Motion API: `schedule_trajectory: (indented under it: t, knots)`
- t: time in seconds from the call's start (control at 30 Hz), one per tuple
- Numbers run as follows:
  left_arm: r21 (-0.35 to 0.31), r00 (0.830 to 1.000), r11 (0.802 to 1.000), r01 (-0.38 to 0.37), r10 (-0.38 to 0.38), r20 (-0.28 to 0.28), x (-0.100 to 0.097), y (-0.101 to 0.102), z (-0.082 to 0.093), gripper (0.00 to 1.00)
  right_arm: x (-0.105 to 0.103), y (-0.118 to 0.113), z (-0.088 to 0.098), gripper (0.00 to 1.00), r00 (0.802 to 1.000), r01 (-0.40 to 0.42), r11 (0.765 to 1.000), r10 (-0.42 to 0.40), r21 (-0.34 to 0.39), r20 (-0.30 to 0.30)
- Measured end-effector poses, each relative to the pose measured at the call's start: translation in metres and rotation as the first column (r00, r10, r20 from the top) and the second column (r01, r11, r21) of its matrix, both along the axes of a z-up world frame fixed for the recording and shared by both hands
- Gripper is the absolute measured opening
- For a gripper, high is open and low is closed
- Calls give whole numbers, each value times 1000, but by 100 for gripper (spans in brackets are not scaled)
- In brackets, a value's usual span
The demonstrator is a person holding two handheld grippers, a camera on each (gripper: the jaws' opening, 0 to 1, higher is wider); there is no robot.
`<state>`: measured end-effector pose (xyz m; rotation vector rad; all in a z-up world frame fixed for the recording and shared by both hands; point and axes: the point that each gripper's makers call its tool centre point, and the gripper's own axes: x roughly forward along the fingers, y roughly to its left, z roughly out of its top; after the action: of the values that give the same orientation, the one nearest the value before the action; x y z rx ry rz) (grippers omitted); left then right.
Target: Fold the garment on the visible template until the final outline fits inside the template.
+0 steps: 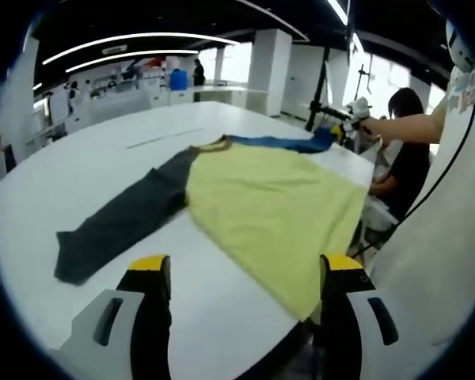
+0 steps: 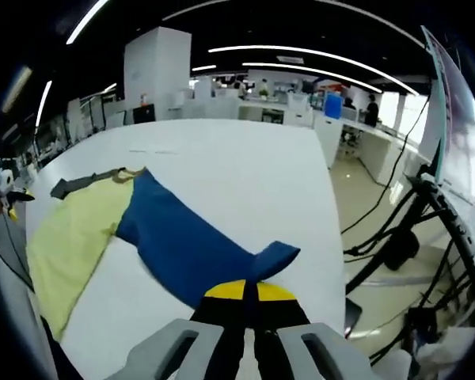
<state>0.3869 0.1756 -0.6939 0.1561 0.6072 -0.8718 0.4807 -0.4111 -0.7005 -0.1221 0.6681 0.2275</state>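
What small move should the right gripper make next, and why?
Probably carry the blue sleeve inward over the yellow shirt body. The right gripper looks shut on the sleeve's cuff, and the sleeve lies spread out on the white table, away from the body.

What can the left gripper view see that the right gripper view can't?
Left gripper view alone: the whole grey sleeve stretched across the white table, and a seated person beyond the table edge.

Right gripper view alone: the blue sleeve's cuff up close, pinched in the right gripper, plus black stand legs and cables on the floor.

Both: the yellow shirt body and the blue sleeve.
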Motion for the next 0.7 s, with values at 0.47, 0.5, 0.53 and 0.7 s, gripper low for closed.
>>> schedule_trajectory:
  t: [0.47,0.5,0.53,0.7]
  knots:
    - [-11,1000,1000,4,-4,9,-5,9,-3,73,7,48,8,0,998,-65,998,66,16,-16]
    - [-14,1000,1000,4,-4,10,-5,9,-3,73,7,52,8,0,997,-72,997,73,18,-19]
    - [-15,1000,1000,4,-4,10,-5,9,-3,73,8,56,8,0,996,-82,997,82,14,-20]
    - [-16,1000,1000,9,-9,14,-7,11,-3,73,14,74,11,0,994,-108,994,109,21,-19]
